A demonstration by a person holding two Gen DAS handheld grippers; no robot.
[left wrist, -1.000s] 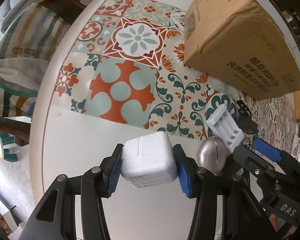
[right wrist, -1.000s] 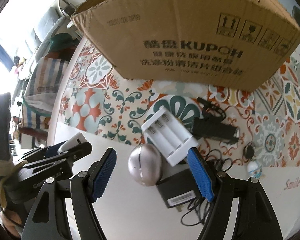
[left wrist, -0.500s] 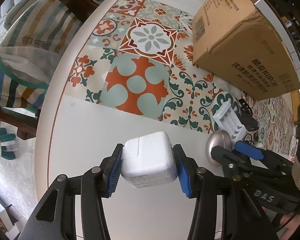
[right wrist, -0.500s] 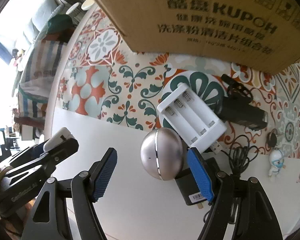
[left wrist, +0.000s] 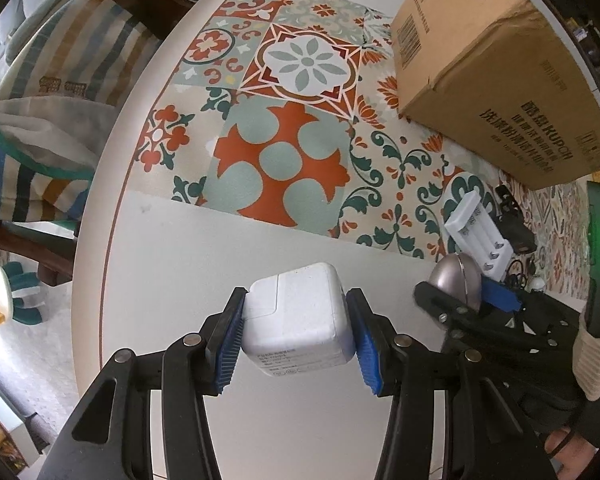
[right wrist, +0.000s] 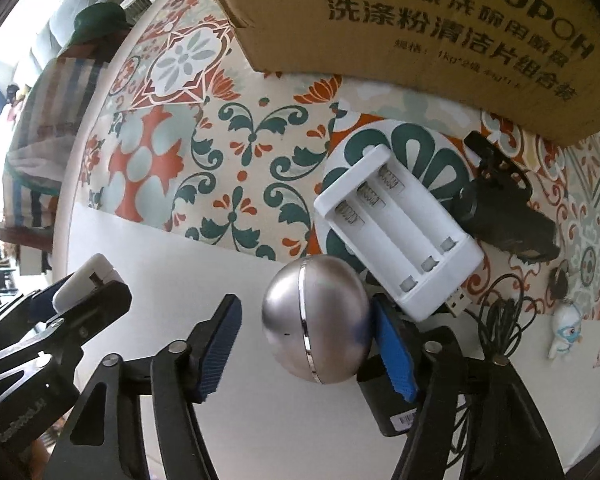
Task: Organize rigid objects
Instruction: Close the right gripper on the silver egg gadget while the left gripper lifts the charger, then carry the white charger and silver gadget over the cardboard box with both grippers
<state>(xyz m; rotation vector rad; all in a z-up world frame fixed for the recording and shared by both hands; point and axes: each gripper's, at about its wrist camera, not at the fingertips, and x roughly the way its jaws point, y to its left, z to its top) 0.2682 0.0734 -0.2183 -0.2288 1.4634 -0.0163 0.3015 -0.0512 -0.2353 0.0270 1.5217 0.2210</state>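
White charger cube (left wrist: 300, 318) clamped between the blue pads of the left hand-held gripper (left wrist: 298, 334), above the bench (left wrist: 172, 264). Silver egg-shaped case (right wrist: 316, 322) on the bench between the spread fingers of the right hand-held gripper (right wrist: 306, 346), touching the right pad (right wrist: 394, 354). White battery holder (right wrist: 396, 232) just ahead, cardboard box (right wrist: 440, 36) beyond.

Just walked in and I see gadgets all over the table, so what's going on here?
A person is tidying small electronics with two hand-held grippers. The left hand-held gripper is shut on a white charger above the table. The right hand-held gripper is open around a silver egg-shaped gadget; its right pad touches it, the left pad is apart. A battery holder lies just beyond, near the cardboard box.
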